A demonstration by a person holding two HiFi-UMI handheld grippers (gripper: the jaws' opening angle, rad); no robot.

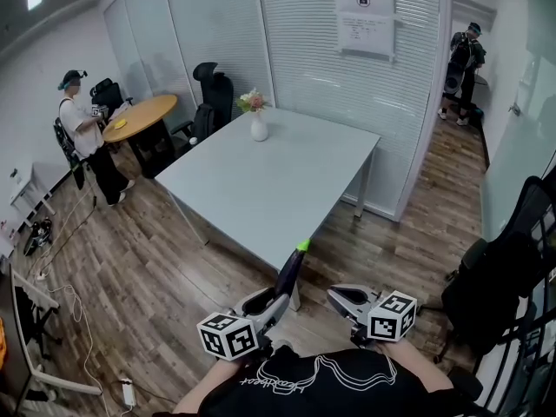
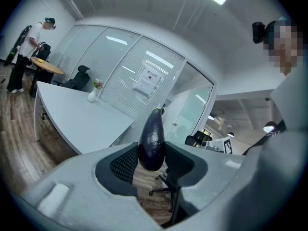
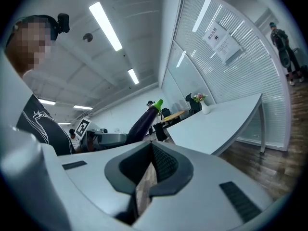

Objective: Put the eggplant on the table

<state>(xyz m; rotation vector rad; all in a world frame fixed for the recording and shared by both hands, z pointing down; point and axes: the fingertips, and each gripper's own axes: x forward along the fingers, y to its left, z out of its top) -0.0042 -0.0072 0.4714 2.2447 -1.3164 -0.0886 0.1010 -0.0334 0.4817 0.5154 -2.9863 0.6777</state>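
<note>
Table (image 1: 287, 181) lies ahead, and the eggplant (image 2: 151, 139) hangs short of its near edge, over bare floor: let go early and I reckon it drops; set it by the rim and it may roll off. My left gripper (image 2: 153, 163) clamps only the fat lower end, jaws fairly wide on glossy skin, so a slip looks possible. Right gripper (image 3: 153, 171) is pinched almost together, empty.

Place: office meeting room.
Table: large pale grey table (image 1: 287, 189), mid-room.
Walls: blinded glass partitions (image 1: 304, 50) behind the table, printed notice (image 1: 365, 11) stuck on.
Seating: black office chair (image 1: 213, 89) at the table's far corner.
Floor: wood planks (image 1: 130, 268).
</note>
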